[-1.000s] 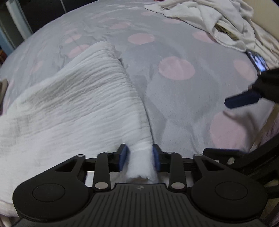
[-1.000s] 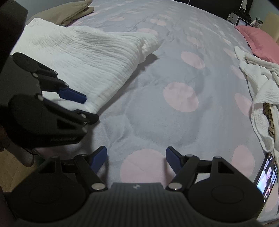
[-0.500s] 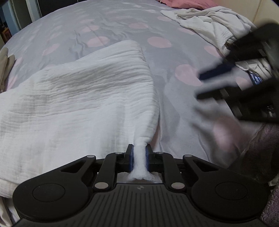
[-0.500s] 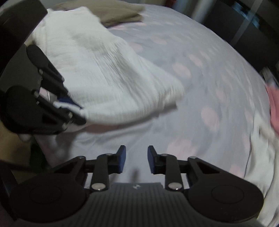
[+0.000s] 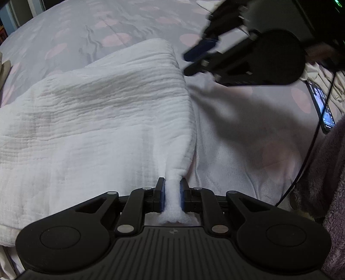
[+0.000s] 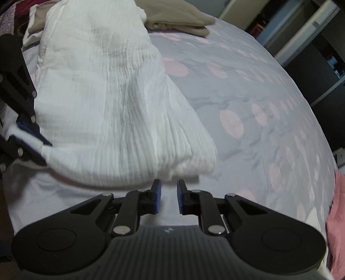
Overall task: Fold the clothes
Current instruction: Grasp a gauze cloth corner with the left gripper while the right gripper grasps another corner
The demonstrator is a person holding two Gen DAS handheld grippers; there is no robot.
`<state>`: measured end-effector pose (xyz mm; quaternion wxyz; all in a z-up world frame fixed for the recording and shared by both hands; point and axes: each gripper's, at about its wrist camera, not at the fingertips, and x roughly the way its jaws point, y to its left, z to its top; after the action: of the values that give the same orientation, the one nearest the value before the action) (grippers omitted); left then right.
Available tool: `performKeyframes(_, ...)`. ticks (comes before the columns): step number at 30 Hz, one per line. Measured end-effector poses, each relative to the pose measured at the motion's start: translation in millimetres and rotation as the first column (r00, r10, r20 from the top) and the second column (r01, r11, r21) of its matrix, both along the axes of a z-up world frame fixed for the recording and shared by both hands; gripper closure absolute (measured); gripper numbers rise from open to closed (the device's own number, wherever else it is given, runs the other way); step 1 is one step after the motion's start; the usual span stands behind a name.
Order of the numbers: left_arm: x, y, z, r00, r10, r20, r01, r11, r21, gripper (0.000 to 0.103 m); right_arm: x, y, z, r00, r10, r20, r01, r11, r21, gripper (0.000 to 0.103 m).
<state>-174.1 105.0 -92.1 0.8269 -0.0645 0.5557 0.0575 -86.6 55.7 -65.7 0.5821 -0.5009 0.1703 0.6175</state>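
**One corner pinched, second corner still to take**

The left gripper [image 5: 172, 193] is clamped on a bunched corner of the white crinkle-cotton garment [image 5: 103, 112], which lies spread on the grey, pink-dotted bedspread [image 6: 248, 90]. The right gripper [image 6: 168, 199], jaws narrowly apart and holding nothing, hovers just short of the garment's far corner. Likely next: pinch that corner, then lift both together. Beyond lie a folded beige garment [image 6: 179, 19] and a phone [image 5: 323, 107].
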Motion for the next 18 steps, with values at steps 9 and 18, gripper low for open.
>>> performKeyframes(9, 2, 7, -7, 1.0, 0.01, -0.013, -0.011, 0.999, -0.052, 0.092, 7, 27, -18, 0.996, 0.069, -0.051, -0.072, 0.996, -0.058, 0.099)
performKeyframes(18, 1, 5, -6, 1.0, -0.027, -0.006, 0.026, 0.998, -0.065, 0.092, 25, 31, 3, 0.998, -0.058, -0.039, 0.056, 0.996, -0.063, 0.1)
